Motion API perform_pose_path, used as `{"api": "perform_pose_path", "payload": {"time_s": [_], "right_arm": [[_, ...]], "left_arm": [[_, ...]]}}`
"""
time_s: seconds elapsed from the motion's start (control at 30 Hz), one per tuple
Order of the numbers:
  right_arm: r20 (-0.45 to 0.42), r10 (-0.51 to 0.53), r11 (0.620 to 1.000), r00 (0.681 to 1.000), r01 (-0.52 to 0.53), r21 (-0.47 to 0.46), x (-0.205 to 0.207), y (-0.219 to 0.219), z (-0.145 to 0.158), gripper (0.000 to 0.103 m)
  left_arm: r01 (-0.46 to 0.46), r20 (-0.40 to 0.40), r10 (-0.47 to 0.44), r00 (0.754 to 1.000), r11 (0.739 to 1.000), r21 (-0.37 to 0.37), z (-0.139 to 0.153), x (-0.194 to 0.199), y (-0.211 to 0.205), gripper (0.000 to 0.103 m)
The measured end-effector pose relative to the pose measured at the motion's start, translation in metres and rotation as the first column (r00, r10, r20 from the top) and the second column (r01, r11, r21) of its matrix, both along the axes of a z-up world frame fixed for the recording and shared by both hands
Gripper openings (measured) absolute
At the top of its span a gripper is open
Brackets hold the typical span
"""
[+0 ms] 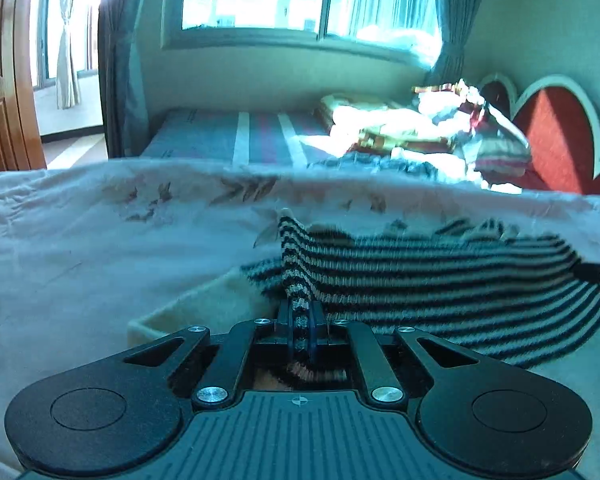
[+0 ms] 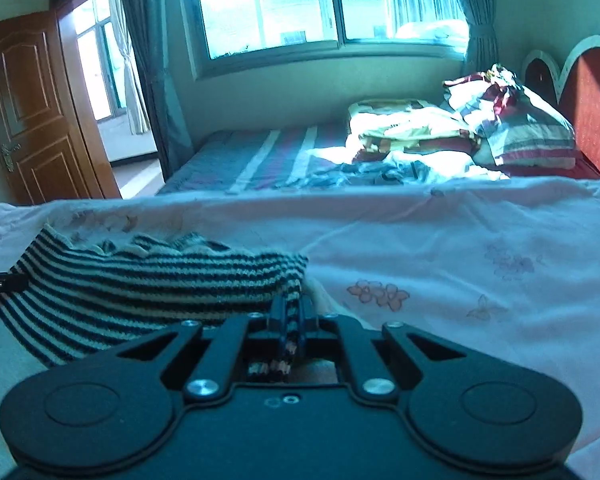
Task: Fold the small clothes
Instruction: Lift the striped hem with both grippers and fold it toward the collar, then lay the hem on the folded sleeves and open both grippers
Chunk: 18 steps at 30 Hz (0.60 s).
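A black-and-white striped knit garment [image 1: 440, 280] is stretched between my two grippers just above a white floral bedsheet [image 1: 80, 240]. My left gripper [image 1: 300, 320] is shut on the garment's left corner, with the knit pinched between the fingers. My right gripper [image 2: 292, 316] is shut on the opposite corner of the striped garment [image 2: 140, 284], over the same floral sheet [image 2: 460, 248]. The garment's far edge is rumpled and lies against the sheet. The tip of the other gripper shows at each view's edge, the right one in the left wrist view [image 1: 598, 272].
Behind the sheet is a second bed with a striped cover [image 2: 268, 156], a heap of bedding and pillows [image 2: 480, 128] and a red scalloped headboard [image 2: 592, 100]. A window with curtains [image 2: 332, 4] is on the far wall. A wooden door [image 2: 32, 112] stands open at left.
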State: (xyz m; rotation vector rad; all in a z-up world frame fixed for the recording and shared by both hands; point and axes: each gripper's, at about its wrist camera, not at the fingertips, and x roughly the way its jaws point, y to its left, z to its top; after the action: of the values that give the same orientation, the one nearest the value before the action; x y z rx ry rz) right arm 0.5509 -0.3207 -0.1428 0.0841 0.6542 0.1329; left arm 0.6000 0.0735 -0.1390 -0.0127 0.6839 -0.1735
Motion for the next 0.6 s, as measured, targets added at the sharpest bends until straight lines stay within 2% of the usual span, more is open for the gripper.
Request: {"api": "perform_pose_path", "payload": {"time_s": [0.13,0.17,0.2,0.23,0.27,0.3,0.37,0.47,0.53,0.6], "right_arm": [[-0.02,0.028,1.0,0.999,-0.028,-0.001,0.004,0.002,0.004,0.011],[-0.011,0.04,0.999,0.999,-0.04,0.012,0.001,0.001,0.008,0.021],[0.021,0.056,0.998,0.998,-0.056,0.028,-0.005,0.0,0.015,0.03],[0.07,0.074,0.997,0.995,-0.076,0.027,-0.014,0.002,0.023,0.034],[0.09,0.093,0.995,0.992,-0.095,0.009,-0.018,0.007,0.029,0.038],[0.089,0.118,0.993,0.989,-0.119,-0.003,-0.017,0.014,0.032,0.036],[0.079,0.186,0.982,0.979,-0.186,-0.017,-0.01,0.039,0.032,0.036],[0.027,0.231,0.973,0.973,-0.23,-0.037,0.007,0.076,0.021,0.035],[-0.013,0.227,0.971,0.974,-0.227,-0.071,0.017,0.091,0.01,0.035],[-0.033,0.227,0.969,0.973,-0.229,-0.096,0.018,0.092,0.003,0.035]], "left_arm": [[0.009,0.001,-0.009,1.0,0.998,0.058,0.004,-0.001,-0.01,0.01],[0.004,0.012,-0.005,1.0,0.998,0.055,0.007,-0.003,-0.009,0.023],[-0.003,0.021,0.002,1.0,0.999,0.036,0.01,-0.005,-0.006,0.042],[-0.027,0.053,0.026,0.998,0.999,0.018,0.019,-0.011,-0.004,0.054],[-0.054,0.111,0.052,0.992,0.998,0.015,0.028,-0.02,-0.004,0.072],[-0.047,0.166,0.045,0.985,0.999,0.004,0.039,-0.025,-0.007,0.074],[0.055,0.158,-0.047,0.986,0.997,-0.048,0.051,-0.022,-0.029,0.074],[0.151,0.106,-0.151,0.983,0.989,0.003,0.047,-0.005,-0.082,0.074],[0.149,0.055,-0.15,0.987,0.989,0.021,0.034,0.008,-0.101,0.074],[0.102,-0.003,-0.102,0.995,0.994,0.041,0.017,0.018,-0.101,0.074]]}}
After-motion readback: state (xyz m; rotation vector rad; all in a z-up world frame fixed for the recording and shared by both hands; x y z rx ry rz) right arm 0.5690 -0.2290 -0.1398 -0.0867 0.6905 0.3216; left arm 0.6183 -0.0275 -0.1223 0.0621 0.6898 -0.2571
